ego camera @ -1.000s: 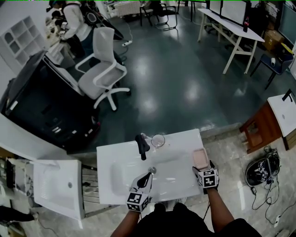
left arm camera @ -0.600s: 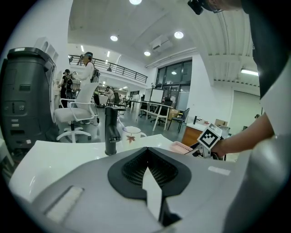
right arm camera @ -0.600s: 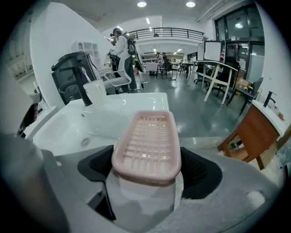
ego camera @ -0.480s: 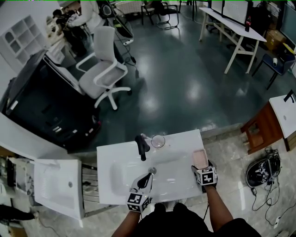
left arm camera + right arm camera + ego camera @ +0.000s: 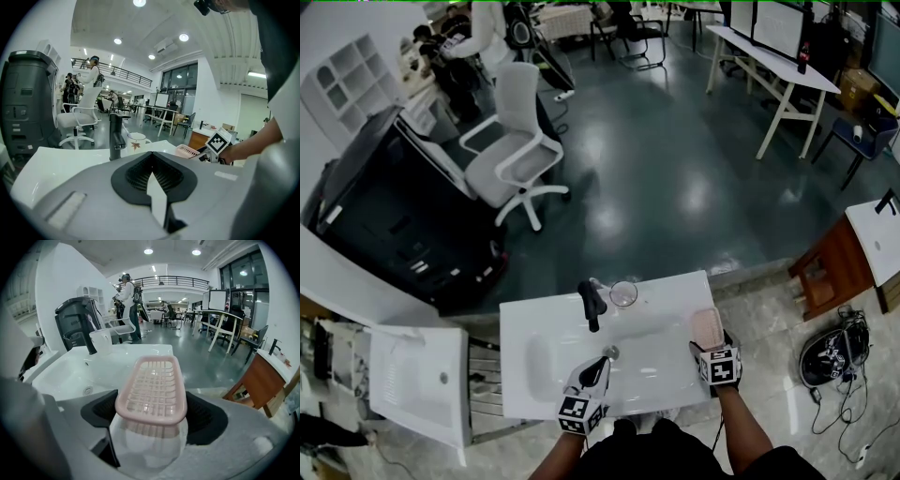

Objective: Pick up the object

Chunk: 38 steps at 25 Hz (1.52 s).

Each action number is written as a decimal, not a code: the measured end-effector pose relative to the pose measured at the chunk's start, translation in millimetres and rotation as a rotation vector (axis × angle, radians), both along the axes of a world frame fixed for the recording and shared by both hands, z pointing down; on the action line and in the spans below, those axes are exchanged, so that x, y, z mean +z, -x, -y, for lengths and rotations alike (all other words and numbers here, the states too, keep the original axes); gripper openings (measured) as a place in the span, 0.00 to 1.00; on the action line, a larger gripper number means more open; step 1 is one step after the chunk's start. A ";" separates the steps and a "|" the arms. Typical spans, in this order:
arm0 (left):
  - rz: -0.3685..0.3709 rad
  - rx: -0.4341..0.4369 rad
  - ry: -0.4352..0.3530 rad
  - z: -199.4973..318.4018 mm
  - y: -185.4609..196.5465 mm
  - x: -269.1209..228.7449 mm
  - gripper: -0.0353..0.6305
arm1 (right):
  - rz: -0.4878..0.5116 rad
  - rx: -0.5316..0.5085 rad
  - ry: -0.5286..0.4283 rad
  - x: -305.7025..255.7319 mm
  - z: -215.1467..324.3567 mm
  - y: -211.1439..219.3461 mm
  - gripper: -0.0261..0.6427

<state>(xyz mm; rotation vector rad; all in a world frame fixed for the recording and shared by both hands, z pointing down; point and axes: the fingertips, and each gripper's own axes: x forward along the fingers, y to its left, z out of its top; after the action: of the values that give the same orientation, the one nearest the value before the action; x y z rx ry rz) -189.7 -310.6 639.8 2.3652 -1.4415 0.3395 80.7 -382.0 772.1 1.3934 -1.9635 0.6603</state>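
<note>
— Two grippers to enter. Left one first?
— Left gripper (image 5: 598, 366): jaws together, nothing between them. It hangs over the bowl of the white sink (image 5: 525, 323), on the near side of the drain (image 5: 611, 352).
— Right one?
— Right gripper (image 5: 710, 342): jaws wide, having just closed a little. The pink soap basket (image 5: 152, 385) is between them. Ribbed pads show on either side of its rim; whether they touch it, cannot tell.
— Item, basket: location?
— Right edge of the sink top, lying flat, open side up, slatted floor, long axis running near to far. Its near end sits inside the right gripper.
— Other items on the sink?
— One black faucet (image 5: 591, 302), far side, middle. One cup (image 5: 623, 293), just right of the faucet; the left gripper view shows it white with a leaf print.
— Surroundings?
— One white office chair (image 5: 511, 141), far left on the dark floor. One second white sink (image 5: 417, 375), left, apart from the first. One brown wooden stand (image 5: 830, 262), right.
</note>
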 end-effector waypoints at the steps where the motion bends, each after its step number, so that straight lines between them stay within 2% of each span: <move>1: 0.001 0.002 0.002 -0.9 0.1 0.4 0.08 | 0.005 0.000 -0.012 -5.1 0.9 1.2 0.69; 15: -0.012 0.006 -0.035 -0.6 2.8 -13.2 0.08 | 0.081 -0.015 -0.243 -107.0 22.8 29.1 0.69; 27: -0.042 -0.039 -0.164 20.0 25.2 -45.4 0.08 | 0.136 -0.057 -0.496 -216.0 24.9 60.5 0.69; 33: -0.045 -0.048 -0.199 24.3 32.4 -57.3 0.08 | 0.173 -0.064 -0.567 -240.0 19.1 69.2 0.69; 38: -0.045 -0.045 -0.209 21.8 34.3 -59.3 0.08 | 0.136 -0.067 -0.595 -247.0 16.8 72.6 0.69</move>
<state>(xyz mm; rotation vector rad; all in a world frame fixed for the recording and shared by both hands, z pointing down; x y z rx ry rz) -224.0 -332.4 580.5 2.4792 -1.5744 0.1283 8.1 -398.8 525.0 1.6384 -2.4259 0.1352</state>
